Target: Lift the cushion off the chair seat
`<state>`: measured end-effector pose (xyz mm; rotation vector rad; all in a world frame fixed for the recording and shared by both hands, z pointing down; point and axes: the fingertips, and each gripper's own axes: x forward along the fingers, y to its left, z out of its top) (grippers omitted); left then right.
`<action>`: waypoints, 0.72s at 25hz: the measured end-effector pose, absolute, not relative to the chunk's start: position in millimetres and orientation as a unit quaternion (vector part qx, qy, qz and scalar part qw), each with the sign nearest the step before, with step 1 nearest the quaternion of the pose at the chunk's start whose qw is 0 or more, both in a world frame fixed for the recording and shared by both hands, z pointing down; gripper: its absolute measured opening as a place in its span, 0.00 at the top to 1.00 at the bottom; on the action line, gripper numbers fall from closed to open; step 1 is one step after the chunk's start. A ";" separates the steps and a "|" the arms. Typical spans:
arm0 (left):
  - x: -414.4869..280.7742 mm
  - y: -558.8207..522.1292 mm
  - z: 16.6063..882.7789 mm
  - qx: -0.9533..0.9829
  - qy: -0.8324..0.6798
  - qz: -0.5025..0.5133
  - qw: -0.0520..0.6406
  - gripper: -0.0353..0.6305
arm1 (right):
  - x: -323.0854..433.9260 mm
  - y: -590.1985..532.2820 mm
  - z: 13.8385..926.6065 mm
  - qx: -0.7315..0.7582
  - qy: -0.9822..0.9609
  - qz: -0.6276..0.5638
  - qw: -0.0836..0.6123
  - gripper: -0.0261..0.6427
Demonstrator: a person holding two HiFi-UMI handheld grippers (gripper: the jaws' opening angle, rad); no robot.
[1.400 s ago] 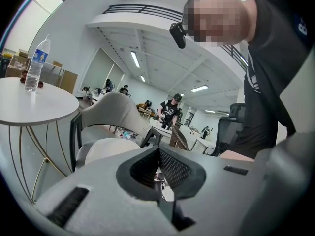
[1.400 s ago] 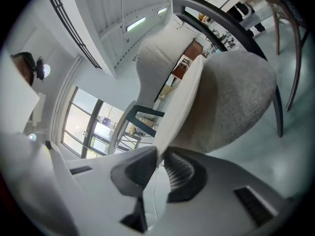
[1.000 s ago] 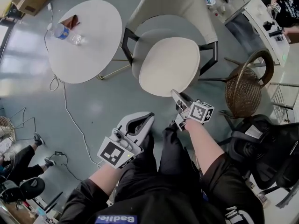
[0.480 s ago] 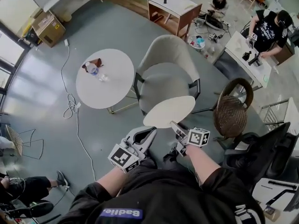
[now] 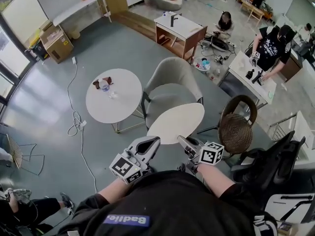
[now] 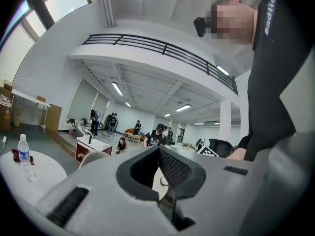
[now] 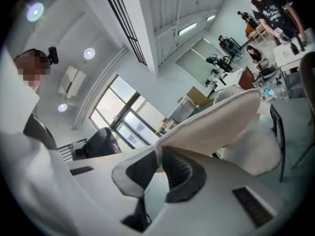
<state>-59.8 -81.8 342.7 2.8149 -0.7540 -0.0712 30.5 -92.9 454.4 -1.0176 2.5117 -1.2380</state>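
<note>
A cream, flat, oval cushion (image 5: 177, 122) is held in the air, clear of the chair seat (image 5: 165, 94), and in the head view it covers the seat's front edge. Its near rim is pinched between the closed jaws of the right gripper (image 5: 183, 141), and the rest of the pad is spread away from them, unfolded and slightly bowed. The seat, padded in pale grey, is left bare on its dark-legged chair (image 5: 172, 73).

Cream round cushion (image 5: 177, 123) sits up over the front of the grey padded chair (image 5: 170, 80). Round white table (image 5: 115, 104) to its left, clear plastic bottle (image 5: 104, 86) on top. Woven wicker chair (image 5: 236, 129) on the right.
</note>
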 end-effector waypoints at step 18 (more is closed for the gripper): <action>-56.8 -81.7 297.4 0.964 -0.250 -0.045 0.078 0.92 | 9.5 -83.3 316.7 -0.341 0.906 -0.228 0.106 0.89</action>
